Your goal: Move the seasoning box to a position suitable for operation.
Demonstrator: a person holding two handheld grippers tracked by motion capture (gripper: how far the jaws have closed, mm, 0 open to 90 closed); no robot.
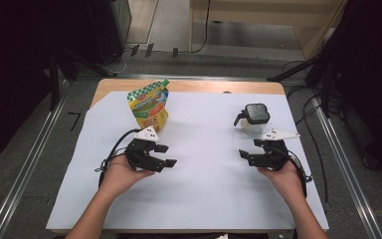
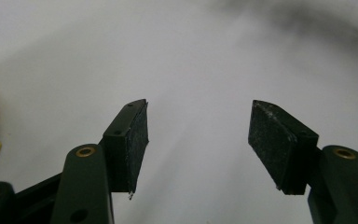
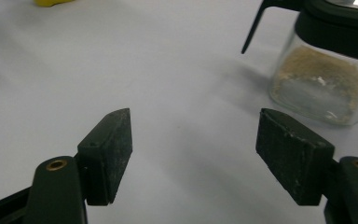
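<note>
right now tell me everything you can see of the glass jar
The jar is small, clear glass with squarish sides, capped by a black lid with a thin black lever sticking out sideways. A little tan powder lies at the bottom. It stands upright on the white sheet, just beyond the right gripper, untouched.

No legible text. The pouch (image 1: 149, 107) at far left of the desk carries printing, too small and blurred to read.

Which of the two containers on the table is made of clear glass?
The jar with the black lid, beyond the right gripper. Its clear wall shows brown powder inside; the other is an opaque yellow and green pouch.
</note>
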